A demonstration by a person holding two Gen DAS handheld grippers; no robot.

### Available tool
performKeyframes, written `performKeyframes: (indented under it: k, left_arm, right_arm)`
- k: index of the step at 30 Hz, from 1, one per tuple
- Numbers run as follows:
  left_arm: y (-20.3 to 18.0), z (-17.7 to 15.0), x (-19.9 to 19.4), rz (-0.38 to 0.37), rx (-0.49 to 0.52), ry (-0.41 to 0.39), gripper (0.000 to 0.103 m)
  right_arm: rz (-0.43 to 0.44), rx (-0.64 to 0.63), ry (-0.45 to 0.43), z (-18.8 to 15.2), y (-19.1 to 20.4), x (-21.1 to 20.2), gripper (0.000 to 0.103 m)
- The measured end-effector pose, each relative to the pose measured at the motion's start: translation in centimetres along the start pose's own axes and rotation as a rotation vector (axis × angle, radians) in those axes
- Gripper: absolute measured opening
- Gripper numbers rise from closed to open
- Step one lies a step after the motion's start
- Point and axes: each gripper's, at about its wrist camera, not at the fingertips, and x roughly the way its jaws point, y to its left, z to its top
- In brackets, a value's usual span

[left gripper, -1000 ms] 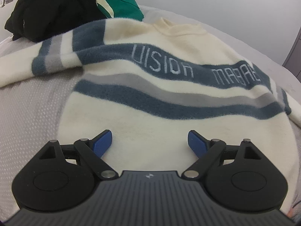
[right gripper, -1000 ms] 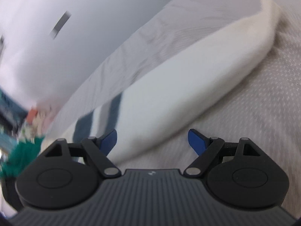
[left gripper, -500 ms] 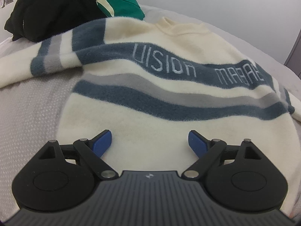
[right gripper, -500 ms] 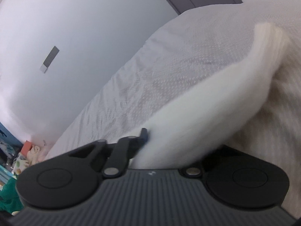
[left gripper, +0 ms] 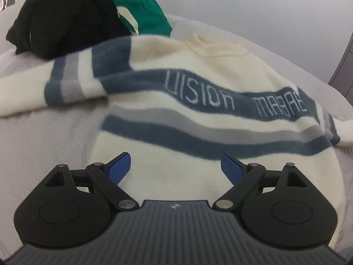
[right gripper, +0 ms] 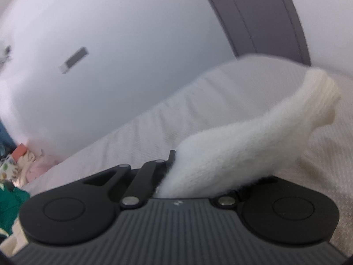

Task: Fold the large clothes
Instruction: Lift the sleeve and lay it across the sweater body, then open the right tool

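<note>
Sweater [left gripper: 198, 119]: cream, with blue and grey stripes and pale lettering on the upper blue band. Lies front up, spread flat on the bed [left gripper: 44, 137]. Collar at the far end, hem nearest the left wrist view. One sleeve extends toward the left edge of that view, resting on the grey bedcover.

Left tool [left gripper: 176, 165]: jaws wide apart, nothing between them. Blue fingertips [left gripper: 120, 167] hover over the lower cream panel of the sweater, just short of the lowest blue stripe. Contact with the fabric cannot be determined.

Right tool [right gripper: 176, 172]: jaws together, clamped on the other sleeve [right gripper: 253, 137]. Jaws have just been closing, with the sleeve between them. Sleeve rises from the clamp and runs up to the right, cuff [right gripper: 320, 92] hanging free above the bedcover. Right fingertip hidden under the knit; only the left linkage visible.

Beyond the sweater, at the far left of the bed: black garment [left gripper: 66, 22] in a heap, green garment [left gripper: 136, 6] on top of it and beside it, close to the sweater's shoulder. Plain pale wall [right gripper: 110, 44] behind the bed; grey door frame [right gripper: 253, 17] at upper right in the right wrist view.
</note>
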Motion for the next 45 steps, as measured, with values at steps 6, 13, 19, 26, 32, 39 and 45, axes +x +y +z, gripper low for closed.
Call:
performKeyframes:
  k: [6, 13, 19, 26, 32, 39, 45]
  left_arm:
    - [2.0, 1.9, -0.9, -0.084, 0.017, 0.009, 0.091]
    - [5.4, 3.1, -2.6, -0.029, -0.010, -0.057, 0.091]
    - [8.9, 3.2, -5.7, -0.085, -0.076, -0.126, 0.091]
    - [12.7, 2.8, -8.6, -0.126, -0.160, -0.184, 0.091]
    - [15.2, 2.3, -9.5, -0.160, -0.253, -0.189, 0.091]
    - [15.4, 2.1, -9.3, -0.178, -0.269, -0.191, 0.091]
    - [15.5, 2.1, -8.2, -0.181, -0.286, -0.186, 0.091]
  right_arm:
    - [0.090, -0.173, -0.104, 0.7, 9.0, -4.8, 0.010]
    - [0.263, -0.363, -0.141, -0.2, 20.1, -12.1, 0.010]
    - [0.416, -0.499, -0.148, -3.3, 28.1, -16.8, 0.010]
    - [0.561, -0.679, -0.091, -10.5, 34.4, -20.0, 0.011]
    - [0.662, -0.923, 0.010, -20.3, 37.7, -22.0, 0.011]
    - [0.687, -1.085, 0.204, -28.6, 37.4, -22.2, 0.013]
    - [0.692, -1.145, 0.291, -30.3, 37.3, -20.8, 0.018]
